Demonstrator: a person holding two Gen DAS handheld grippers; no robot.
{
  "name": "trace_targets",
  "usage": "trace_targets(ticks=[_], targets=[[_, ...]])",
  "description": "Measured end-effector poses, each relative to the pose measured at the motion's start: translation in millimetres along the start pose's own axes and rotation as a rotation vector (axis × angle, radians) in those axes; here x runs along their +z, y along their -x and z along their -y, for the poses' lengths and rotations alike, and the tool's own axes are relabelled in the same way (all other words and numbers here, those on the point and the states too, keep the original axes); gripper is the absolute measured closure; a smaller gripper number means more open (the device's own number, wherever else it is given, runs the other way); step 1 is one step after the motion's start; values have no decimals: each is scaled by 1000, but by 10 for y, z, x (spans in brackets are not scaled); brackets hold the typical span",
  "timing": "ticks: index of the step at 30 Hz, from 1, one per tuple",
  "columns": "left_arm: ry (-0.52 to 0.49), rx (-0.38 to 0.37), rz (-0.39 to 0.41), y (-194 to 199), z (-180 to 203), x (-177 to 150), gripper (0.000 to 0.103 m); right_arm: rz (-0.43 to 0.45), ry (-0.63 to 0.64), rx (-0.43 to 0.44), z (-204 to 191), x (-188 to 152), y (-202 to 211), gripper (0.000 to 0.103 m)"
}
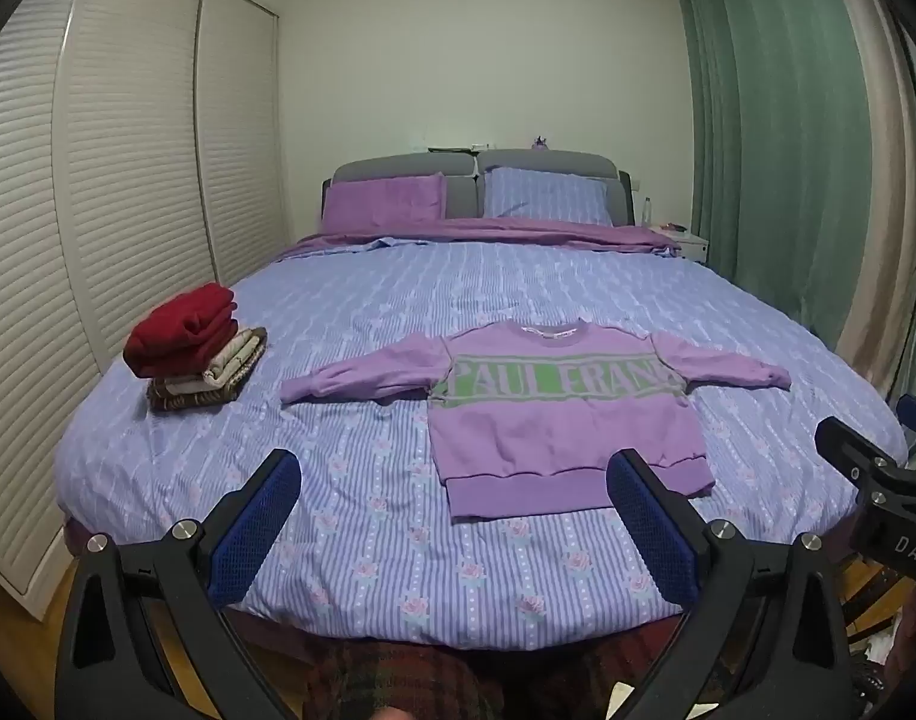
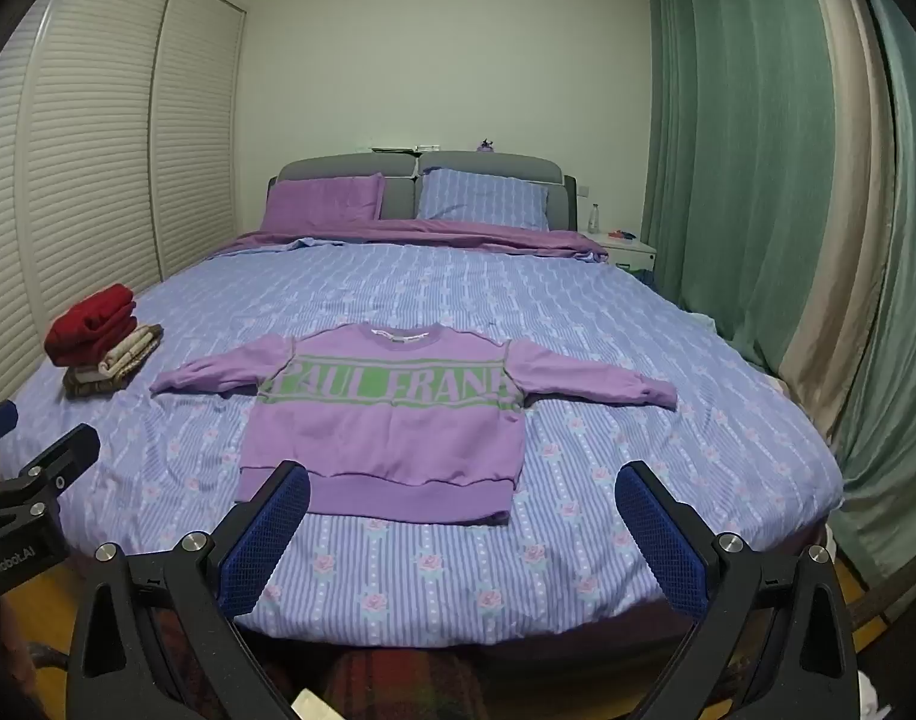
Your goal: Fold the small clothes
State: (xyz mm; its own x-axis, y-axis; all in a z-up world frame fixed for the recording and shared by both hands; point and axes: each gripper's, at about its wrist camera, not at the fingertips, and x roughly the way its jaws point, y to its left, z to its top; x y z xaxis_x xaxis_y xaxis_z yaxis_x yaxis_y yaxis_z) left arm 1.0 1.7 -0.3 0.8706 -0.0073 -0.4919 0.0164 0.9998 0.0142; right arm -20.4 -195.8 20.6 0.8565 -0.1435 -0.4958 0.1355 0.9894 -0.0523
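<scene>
A purple sweatshirt (image 1: 553,420) with a green "PAUL FRANK" band lies flat on the bed, face up, both sleeves spread out, hem toward me; it also shows in the right wrist view (image 2: 386,420). My left gripper (image 1: 455,480) is open and empty, held above the foot of the bed, its right finger over the hem's right corner. My right gripper (image 2: 463,492) is open and empty, its left finger over the hem's left part. The right gripper's finger also shows at the edge of the left wrist view (image 1: 859,462).
A stack of folded clothes (image 1: 194,354) with a red one on top sits at the bed's left side (image 2: 101,342). The striped blue bedcover (image 1: 487,288) spreads wide. Pillows (image 1: 386,201) lie at the headboard. Louvred wardrobe doors (image 1: 128,180) left, green curtains (image 2: 757,150) right.
</scene>
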Motion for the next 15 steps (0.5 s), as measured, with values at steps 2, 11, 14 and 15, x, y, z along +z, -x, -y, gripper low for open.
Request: trace_targets(ticks=[2,11,14,15], targets=[[4,12,-1,-23,-20,5,0,-1,0,-1,-3,-4,4,0],[-37,12,45,26,-8,15,0,-6,-2,-1,-4,4,-5,0],[-33,10,49,37,-25,5,0,-6,1,1,1,5,-1,0],[-26,7,48,44,-33,6,0,-6,0,2,1,6,-2,0]])
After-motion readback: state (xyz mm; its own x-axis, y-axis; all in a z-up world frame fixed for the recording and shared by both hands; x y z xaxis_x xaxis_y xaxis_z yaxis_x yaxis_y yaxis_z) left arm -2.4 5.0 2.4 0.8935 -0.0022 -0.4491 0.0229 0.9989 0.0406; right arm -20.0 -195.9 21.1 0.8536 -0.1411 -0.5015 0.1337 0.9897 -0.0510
